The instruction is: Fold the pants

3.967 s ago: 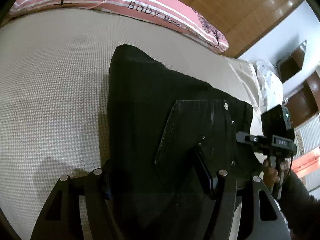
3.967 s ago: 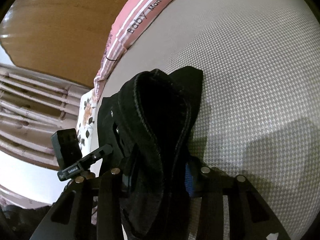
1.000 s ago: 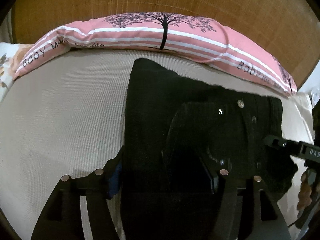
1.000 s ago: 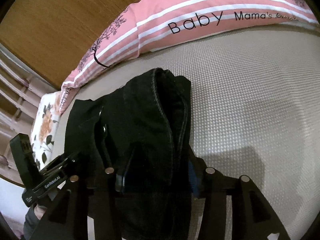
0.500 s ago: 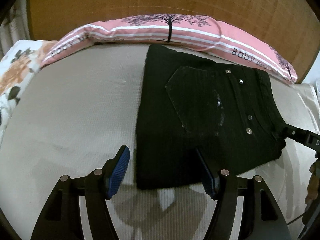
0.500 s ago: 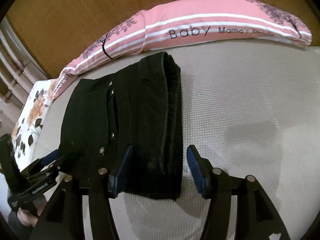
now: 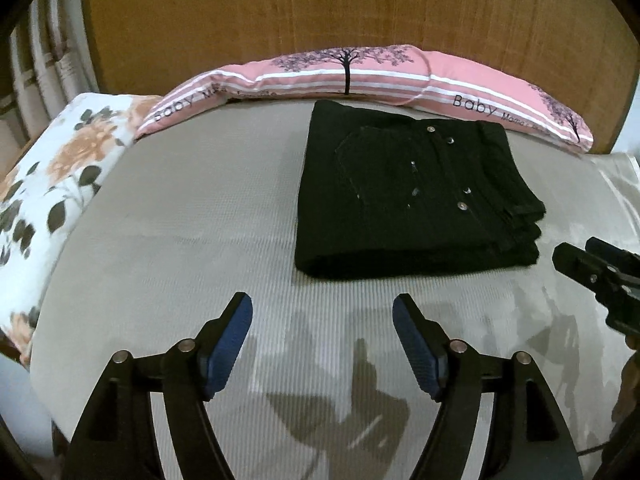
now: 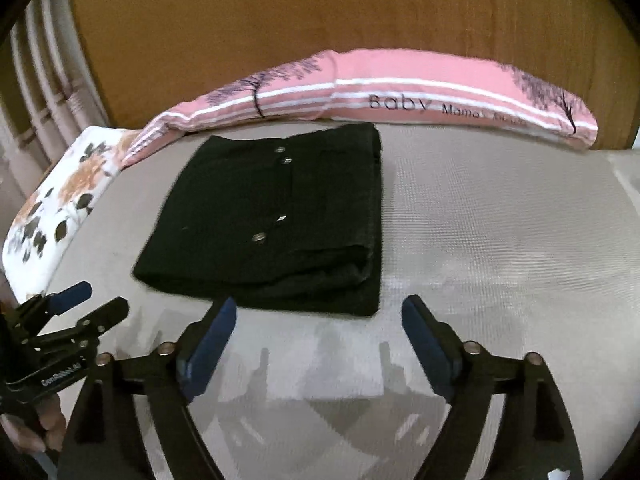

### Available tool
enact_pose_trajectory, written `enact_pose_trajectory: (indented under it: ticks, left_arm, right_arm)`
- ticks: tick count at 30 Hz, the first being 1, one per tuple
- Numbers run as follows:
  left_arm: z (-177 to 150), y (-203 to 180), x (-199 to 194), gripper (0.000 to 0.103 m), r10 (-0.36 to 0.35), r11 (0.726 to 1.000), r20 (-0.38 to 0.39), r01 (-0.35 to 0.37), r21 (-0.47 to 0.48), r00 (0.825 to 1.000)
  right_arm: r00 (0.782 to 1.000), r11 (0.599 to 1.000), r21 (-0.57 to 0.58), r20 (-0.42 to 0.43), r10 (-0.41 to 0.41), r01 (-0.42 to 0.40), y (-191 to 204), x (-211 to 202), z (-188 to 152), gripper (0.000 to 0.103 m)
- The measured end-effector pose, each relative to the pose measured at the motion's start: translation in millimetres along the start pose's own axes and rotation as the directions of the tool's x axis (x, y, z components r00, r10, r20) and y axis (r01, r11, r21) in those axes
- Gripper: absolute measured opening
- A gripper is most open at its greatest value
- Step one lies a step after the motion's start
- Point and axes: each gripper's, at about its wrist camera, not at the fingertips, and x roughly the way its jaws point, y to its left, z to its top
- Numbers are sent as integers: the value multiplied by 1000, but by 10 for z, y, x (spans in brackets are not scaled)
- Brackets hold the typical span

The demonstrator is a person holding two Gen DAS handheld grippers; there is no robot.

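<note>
both hand-held grippers, left and right, gape wide, empty, near folded pants.

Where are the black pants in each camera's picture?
Left wrist: the folded black pants lie right of centre, beyond the open left gripper.
Right wrist: the pants lie left of centre, beyond the open right gripper.
Shared landmark: the pink pillow behind them.

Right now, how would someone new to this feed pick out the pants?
Start at the wooden headboard and the long pink pillow along it. Just in front, on the grey bed cover, lies a black folded bundle, the pants. Nothing else there is black cloth with silver rivets.
</note>
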Motion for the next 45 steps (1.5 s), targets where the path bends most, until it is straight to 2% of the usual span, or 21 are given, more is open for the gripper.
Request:
enact_pose_trajectory:
  ticks: [6,12,20,26,45]
  left_arm:
    - [-204,-34,-274,80,56,998,41,-56,6,998]
    - [-335,-64,-464,84,70,998,57,-70,-3,996]
    - [-430,-91,-574,85,64,998,74,-64,5,995]
    - [-434,-82,-589,85,63,998,83,-64,9,995]
    - [-419,-99,-528,85,72,997,72,-73,21,995]
  right_arm:
    - [998,999,-29,55,-22,24,196,-274,-167,96]
    - [997,999,-24,74,-37,39,299,-475,-300,101]
    - [994,998,18,88,-62,61,333,-619,-411,102]
    - [991,996,-5,99,-94,95,380,-668,-455,102]
    - [992,995,-8,85,-97,98,404,-632,-478,102]
